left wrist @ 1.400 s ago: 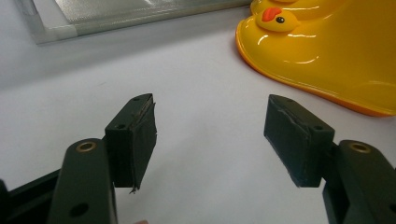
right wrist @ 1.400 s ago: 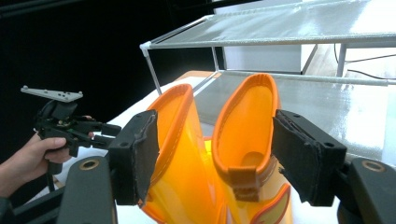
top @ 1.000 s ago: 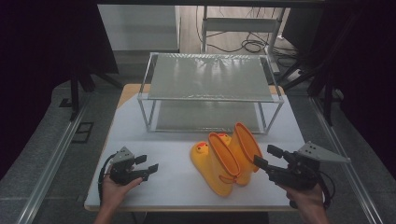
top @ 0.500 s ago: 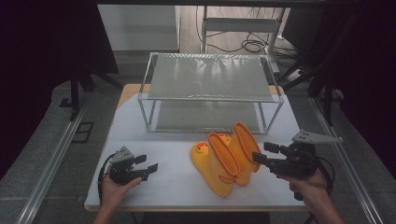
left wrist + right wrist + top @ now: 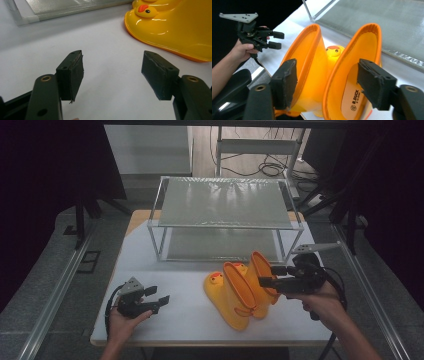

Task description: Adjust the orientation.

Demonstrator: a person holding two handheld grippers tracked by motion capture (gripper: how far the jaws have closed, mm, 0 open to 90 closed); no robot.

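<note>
The right hand-held gripper (image 5: 266, 276) hangs with its jaws spread wide at the open tops of a pair of yellow rubber boots (image 5: 240, 290); in the right gripper view one pad sits outside the nearer boot's shaft (image 5: 305, 62) and the other pad is inside the farther boot's opening (image 5: 359, 75), so both near walls lie between the jaws, though I cannot tell whether either pad touches yet. The boots lie together on the white tabletop (image 5: 185, 320), just in front of the wire-mesh shelf rack (image 5: 225, 202), with duck faces on the toes (image 5: 145, 10) pointing toward the rack. They look glossy and moulded, so I judge them light but slippery, with shaft walls that will flex and fold inward under a pinch rather than resist it. The orange rim at the top of each shaft seems the best place to take hold, since the rolled edge gives the pads something to catch on; a grip lower on the smooth side would likely slide. Pinching both shafts together could lift the pair at once, though the free toes would droop. The left hand-held gripper (image 5: 152, 299), also spread and holding nothing, rests low over the tabletop well apart from the boots.
</note>
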